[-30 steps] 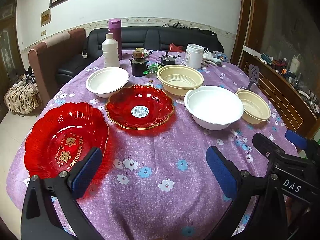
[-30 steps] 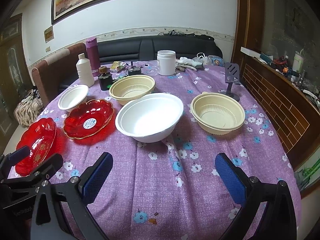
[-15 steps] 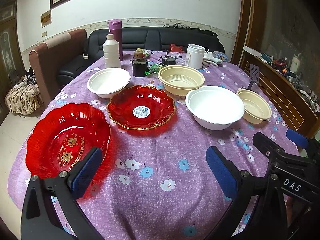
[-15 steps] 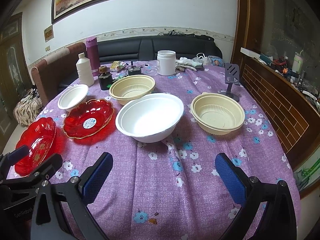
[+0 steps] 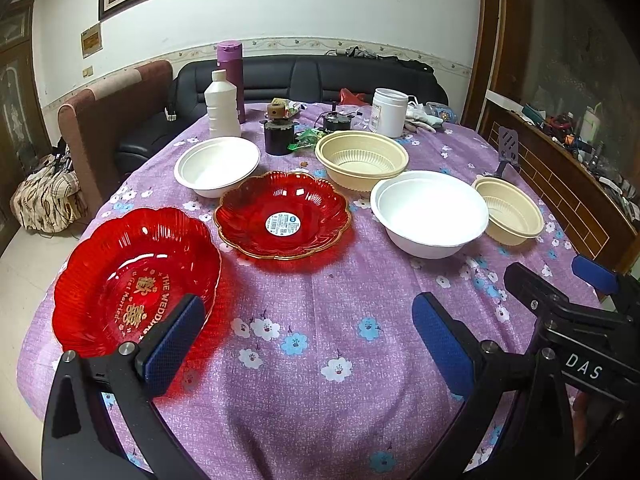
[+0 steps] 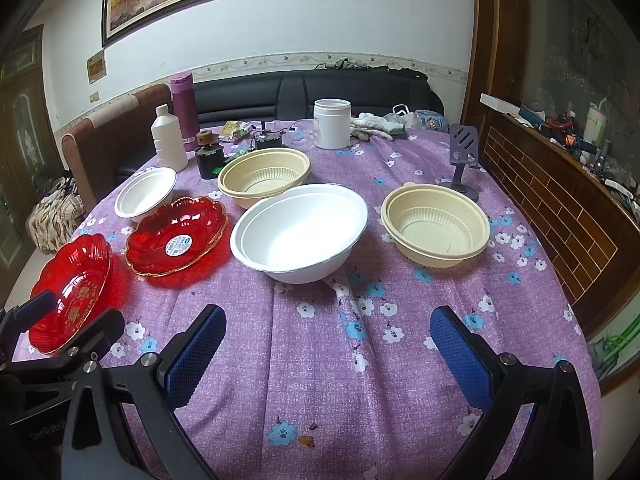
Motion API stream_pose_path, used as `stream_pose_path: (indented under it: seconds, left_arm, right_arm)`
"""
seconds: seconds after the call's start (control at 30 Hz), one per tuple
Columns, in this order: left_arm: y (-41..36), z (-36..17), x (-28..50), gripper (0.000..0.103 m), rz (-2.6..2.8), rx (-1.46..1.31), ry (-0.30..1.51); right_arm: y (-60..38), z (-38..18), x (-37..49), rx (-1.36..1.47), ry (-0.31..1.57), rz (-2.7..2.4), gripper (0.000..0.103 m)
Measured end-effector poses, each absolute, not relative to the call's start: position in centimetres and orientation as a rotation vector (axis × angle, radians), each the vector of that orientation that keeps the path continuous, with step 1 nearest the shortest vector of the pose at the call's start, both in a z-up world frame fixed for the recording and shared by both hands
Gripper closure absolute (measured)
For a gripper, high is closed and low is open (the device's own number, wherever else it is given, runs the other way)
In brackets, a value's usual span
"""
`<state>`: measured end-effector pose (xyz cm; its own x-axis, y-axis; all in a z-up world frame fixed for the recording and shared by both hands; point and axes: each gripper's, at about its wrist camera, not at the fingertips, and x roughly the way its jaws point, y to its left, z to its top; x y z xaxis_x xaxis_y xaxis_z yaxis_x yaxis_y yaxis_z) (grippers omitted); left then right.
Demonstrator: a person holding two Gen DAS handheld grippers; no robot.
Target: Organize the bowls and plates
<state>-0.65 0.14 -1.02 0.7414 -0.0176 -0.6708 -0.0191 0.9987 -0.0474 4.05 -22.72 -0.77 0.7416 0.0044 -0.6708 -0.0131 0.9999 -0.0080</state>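
Purple flowered tablecloth (image 5: 320, 320) bearing six upright dishes, both grippers spread wide and empty above its near edge.

Two red plates (image 5: 136, 280) (image 5: 282, 216) lie left, a small white bowl (image 5: 218, 166) behind them; a large white bowl (image 6: 300, 232) sits centre between two cream bowls (image 6: 264, 176) (image 6: 436, 224). All open upward; being round, none shows a long axis. Left gripper (image 5: 308, 340) overlaps the nearest plate's rim. Only the right gripper (image 6: 328, 356) view shows the phone stand (image 6: 464, 160) whole.

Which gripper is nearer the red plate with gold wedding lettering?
Left. The left gripper has one finger over the wedding plate; the right gripper sits farther right, facing the large white bowl.
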Motion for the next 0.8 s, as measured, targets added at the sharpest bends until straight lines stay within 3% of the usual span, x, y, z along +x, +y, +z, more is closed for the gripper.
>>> stream_pose_path:
  seconds: [0.23, 0.47, 0.8]
  left_arm:
    - [2.2, 0.5, -1.7, 0.0, -0.002, -0.109, 0.694]
    - [10.4, 1.9, -3.2, 0.0, 0.151, -0.231, 0.62]
    - [19.5, -2.5, -3.3, 0.0, 0.323, -0.337, 0.727]
  right_arm:
    - [-22.0, -0.4, 4.2, 0.033, 0.73, 0.1, 0.0]
    - [-20.3, -0.4, 6.0, 0.201, 0.798, 0.293, 0.0]
    - [-12.9, -2.0, 8.5, 0.316, 0.926, 0.598, 0.002]
